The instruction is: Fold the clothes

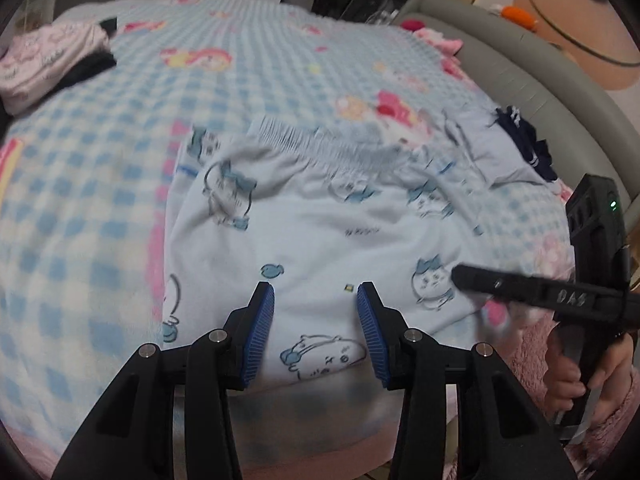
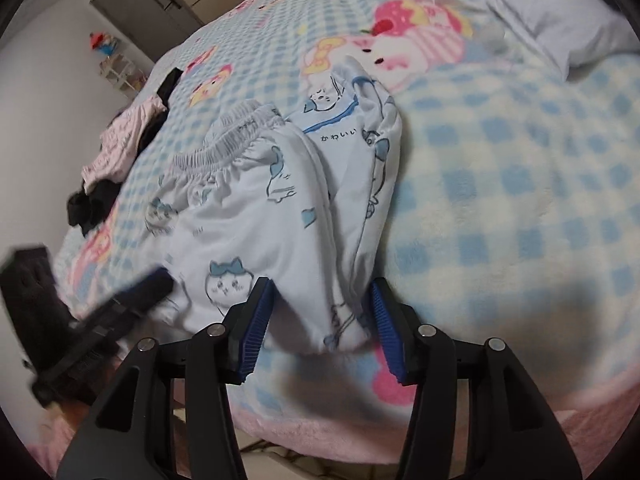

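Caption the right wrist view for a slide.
Right gripper open around the near edge of light blue printed pajama pants on a checkered blanket.

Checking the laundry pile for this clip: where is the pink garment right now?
The pink garment lies bunched at the far left of the checked blanket in the left wrist view, beside dark clothing, well away from the light blue pyjama bottoms.

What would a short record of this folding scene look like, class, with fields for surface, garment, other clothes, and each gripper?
surface: checked blanket on a bed
garment: pale blue printed pyjama trousers, folded over, elastic waistband on the far side
other clothes: pink and black pile at the far left; dark item at the right
left gripper: open over the trousers
right gripper: open, trouser hem between the pads
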A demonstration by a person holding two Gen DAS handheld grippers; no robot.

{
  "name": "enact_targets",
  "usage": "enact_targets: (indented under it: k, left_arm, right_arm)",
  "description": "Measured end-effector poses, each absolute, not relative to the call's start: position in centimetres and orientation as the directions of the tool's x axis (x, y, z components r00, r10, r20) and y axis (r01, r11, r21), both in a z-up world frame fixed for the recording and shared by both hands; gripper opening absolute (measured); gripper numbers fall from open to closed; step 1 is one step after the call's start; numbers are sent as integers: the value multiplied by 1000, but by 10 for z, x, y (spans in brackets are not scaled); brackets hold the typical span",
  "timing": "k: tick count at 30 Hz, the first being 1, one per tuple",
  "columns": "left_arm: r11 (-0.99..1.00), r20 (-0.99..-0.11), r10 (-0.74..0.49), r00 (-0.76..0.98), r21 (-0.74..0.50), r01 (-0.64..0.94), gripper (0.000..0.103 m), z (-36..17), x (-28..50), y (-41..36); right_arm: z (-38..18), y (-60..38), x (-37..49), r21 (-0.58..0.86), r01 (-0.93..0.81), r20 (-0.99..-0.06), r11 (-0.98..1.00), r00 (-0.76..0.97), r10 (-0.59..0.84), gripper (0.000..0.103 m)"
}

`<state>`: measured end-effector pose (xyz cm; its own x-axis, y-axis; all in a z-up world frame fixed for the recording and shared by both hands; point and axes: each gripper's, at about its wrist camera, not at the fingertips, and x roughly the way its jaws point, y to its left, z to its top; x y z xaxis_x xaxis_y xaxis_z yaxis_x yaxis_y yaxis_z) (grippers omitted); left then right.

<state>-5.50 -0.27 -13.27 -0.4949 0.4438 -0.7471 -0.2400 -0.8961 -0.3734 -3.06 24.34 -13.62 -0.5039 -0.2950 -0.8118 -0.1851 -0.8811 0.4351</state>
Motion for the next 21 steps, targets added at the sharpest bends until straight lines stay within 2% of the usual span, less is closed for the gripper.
enact_targets:
  k: [1, 2, 3, 4, 5, 8, 12, 15, 21]
  left_arm:
    - [-889, -741, 458, -492, -393, -236, 45, -133, -55, -5]
    - [-884, -737, 467, -489, -406, -233, 45, -133, -55, -7]
    - [-879, -733, 476, -485, -418, -230, 46, -132, -56, -9]
    - [-872, -729, 488, -480, -436, -224, 46, -133, -57, -12]
    - [-865, -725, 499, -476, -451, -220, 46, -134, -58, -14]
    - [-834, -703, 545, -457, -508, -214, 46, -137, -59, -22]
    - [-769, -644, 618, -451, -614, -177, 46, -140, -62, -39]
    - [-736, -610, 645, -460, -657, -162, 46, -139, -62, -48]
    - [-709, -575, 651, -495, -693, -128, 46, -136, -61, -66]
  right_arm:
    - [-137, 244, -32, 448, -185, -803, -875, -513, -303, 52]
    - [-137, 244, -33, 448, -181, -799, -875, -520, -302, 48]
    - [-137, 244, -34, 448, -177, -795, -876, -527, -301, 43]
    - [-137, 243, -35, 455, -168, -792, -874, -525, -311, 33]
    - [-134, 242, -35, 461, -163, -786, -872, -531, -316, 27]
    - [-119, 236, -35, 453, -134, -769, -881, -559, -311, 15]
    - [-85, 219, -43, 429, -67, -726, -901, -619, -299, 13]
    - [-61, 190, -55, 366, 47, -707, -929, -636, -310, 13]
    - [-71, 138, -83, 344, 148, -727, -927, -582, -363, 10]
